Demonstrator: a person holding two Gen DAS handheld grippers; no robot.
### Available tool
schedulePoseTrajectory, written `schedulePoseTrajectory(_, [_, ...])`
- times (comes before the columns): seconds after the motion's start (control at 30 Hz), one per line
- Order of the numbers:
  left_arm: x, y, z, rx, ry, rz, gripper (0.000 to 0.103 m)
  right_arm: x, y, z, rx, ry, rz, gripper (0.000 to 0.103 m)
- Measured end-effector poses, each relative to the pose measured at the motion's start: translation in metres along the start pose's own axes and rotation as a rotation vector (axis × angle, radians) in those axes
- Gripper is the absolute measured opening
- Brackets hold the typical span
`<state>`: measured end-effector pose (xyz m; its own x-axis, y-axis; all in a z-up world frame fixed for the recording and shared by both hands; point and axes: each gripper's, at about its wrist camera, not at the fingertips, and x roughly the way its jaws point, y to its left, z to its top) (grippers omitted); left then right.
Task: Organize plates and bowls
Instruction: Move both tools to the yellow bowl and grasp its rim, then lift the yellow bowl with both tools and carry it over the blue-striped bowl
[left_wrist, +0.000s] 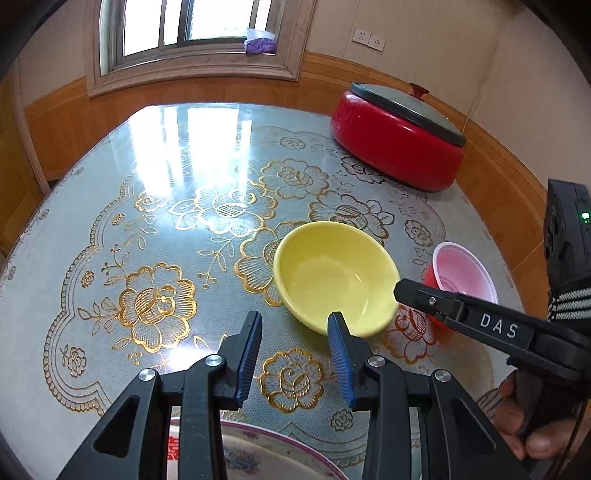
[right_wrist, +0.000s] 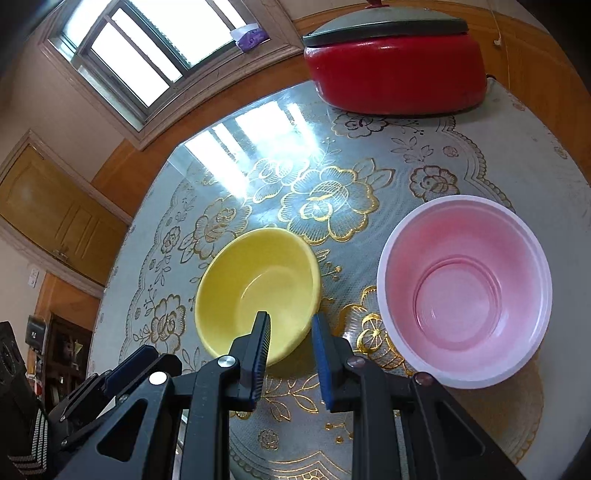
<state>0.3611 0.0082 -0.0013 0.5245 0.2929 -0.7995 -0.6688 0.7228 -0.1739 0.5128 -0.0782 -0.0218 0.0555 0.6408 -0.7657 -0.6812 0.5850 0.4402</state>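
Nearest the yellow bowl (right_wrist: 258, 291), the right gripper (right_wrist: 290, 325) straddles its close rim, jaws parted, pads not pressing. Beside it, the left gripper (left_wrist: 295, 328) stands part-open, holding nothing. Right of that bowl sits the pink bowl (right_wrist: 465, 291); beyond, a red pot (right_wrist: 399, 74).

txt: "das" | on: right gripper (left_wrist: 397, 291) arm | other txt: unreadable

bright window (left_wrist: 192, 26) (daylit), wood-panelled wall (left_wrist: 66, 122), glossy table (left_wrist: 166, 206)
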Motion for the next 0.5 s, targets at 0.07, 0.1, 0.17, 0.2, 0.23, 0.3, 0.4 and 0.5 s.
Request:
schedulePoseTrajectory(0.07, [0.007,0.002,0.005,-0.007,0.007,0.0,0.037,0.003,-0.001,0.001,0.002,0.003,-0.009,0.023])
schedulePoseTrajectory(0.1, [0.01,0.003,0.007,-0.01,0.014,0.002,0.037,0.005,-0.001,0.002,0.0,0.003,-0.016,0.023])
schedulePoseTrajectory(0.17, [0.017,0.003,0.01,-0.014,0.027,0.002,0.037,0.009,-0.001,0.003,-0.002,0.006,-0.028,0.023])
schedulePoseTrajectory(0.2, [0.021,0.004,0.012,-0.019,0.034,0.005,0.037,0.012,-0.001,0.004,-0.004,0.007,-0.032,0.023])
schedulePoseTrajectory(0.23, [0.024,0.005,0.014,-0.023,0.042,0.003,0.037,0.014,-0.001,0.005,-0.006,0.008,-0.035,0.023])
schedulePoseTrajectory(0.3, [0.031,0.006,0.017,-0.03,0.053,0.002,0.037,0.019,0.0,0.006,-0.014,0.01,-0.039,0.022])
schedulePoseTrajectory(0.4, [0.042,0.009,0.02,-0.039,0.072,-0.007,0.037,0.022,0.0,0.005,-0.027,0.003,-0.06,0.011])
schedulePoseTrajectory(0.5, [0.049,0.008,0.019,-0.028,0.087,-0.015,0.027,0.019,0.0,0.004,-0.029,-0.003,-0.064,0.01])
